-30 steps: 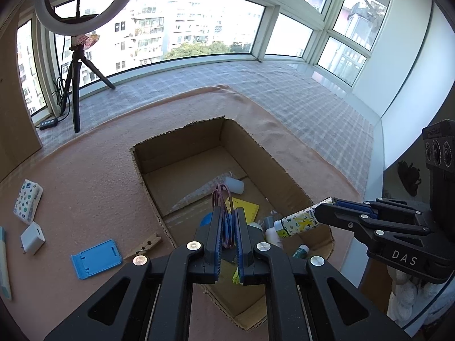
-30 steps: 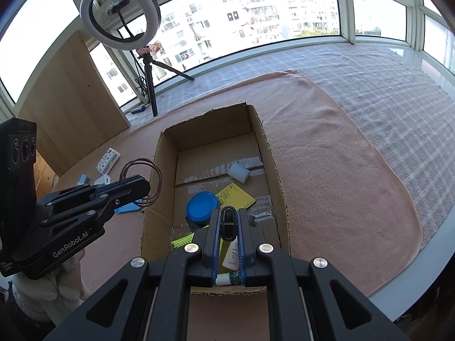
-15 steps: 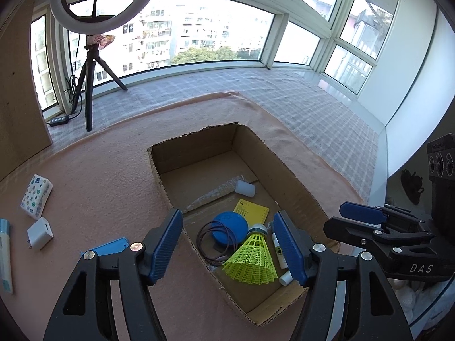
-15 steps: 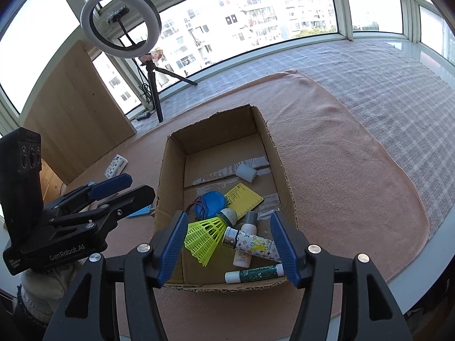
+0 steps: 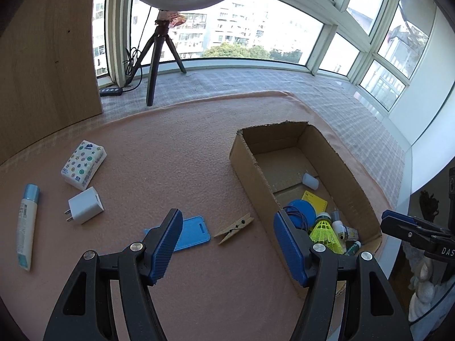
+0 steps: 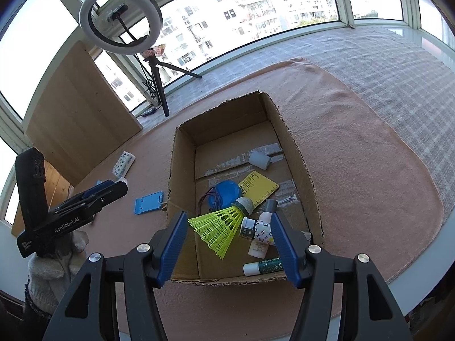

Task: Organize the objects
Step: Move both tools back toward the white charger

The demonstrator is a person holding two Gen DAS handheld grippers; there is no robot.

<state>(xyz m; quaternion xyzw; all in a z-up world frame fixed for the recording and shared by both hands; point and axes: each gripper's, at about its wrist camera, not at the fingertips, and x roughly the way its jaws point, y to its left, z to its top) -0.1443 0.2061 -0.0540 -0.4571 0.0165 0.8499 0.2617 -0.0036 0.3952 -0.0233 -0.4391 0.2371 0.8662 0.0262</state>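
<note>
Both grippers, left gripper (image 5: 227, 244) and right gripper (image 6: 229, 244), now have spread, empty fingers; the hair tie (image 6: 210, 199) and patterned tube (image 6: 260, 228) lie dropped in the box (image 6: 301, 164).

Wide-spread left gripper (image 5: 227, 247) above wooden clothespin (image 5: 234, 228), beside cardboard box (image 5: 247, 164) of oddments.

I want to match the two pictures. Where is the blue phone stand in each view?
Left wrist view: the stand lies on the pink cloth, low centre, left of the clothespin.
Right wrist view: the stand lies left of the box, close beside its wall.
Shared landmark: the box with the yellow shuttlecock inside.
</note>
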